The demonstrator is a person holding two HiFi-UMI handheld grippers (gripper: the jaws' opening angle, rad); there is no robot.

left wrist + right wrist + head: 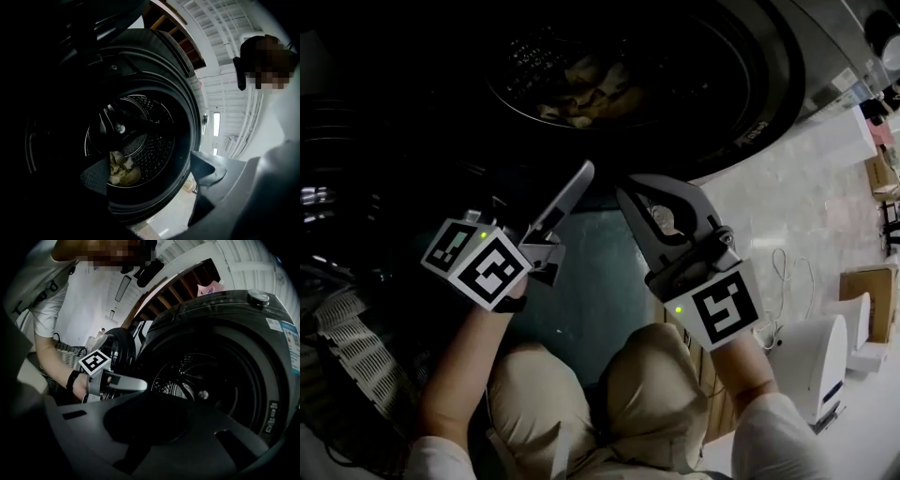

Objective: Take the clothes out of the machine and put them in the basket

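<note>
The dark front-loading washing machine (750,122) stands open, and a small heap of beige clothes (581,89) lies at the bottom of its drum. In the left gripper view the clothes (123,171) show deep inside the drum. My left gripper (578,180) is open and empty just outside the opening, pointing into it. Beside it, my right gripper (623,190) has its jaw tips together and holds nothing. A white woven basket (347,337) sits low on the left. The right gripper view shows the basket (65,352) behind the left gripper (143,385).
The machine's round dark door (119,345) hangs open to the left. A white appliance (811,361), cardboard boxes (867,300) and a loose cable (783,281) sit on the pale floor to the right. The person's knees (609,394) are right under the grippers.
</note>
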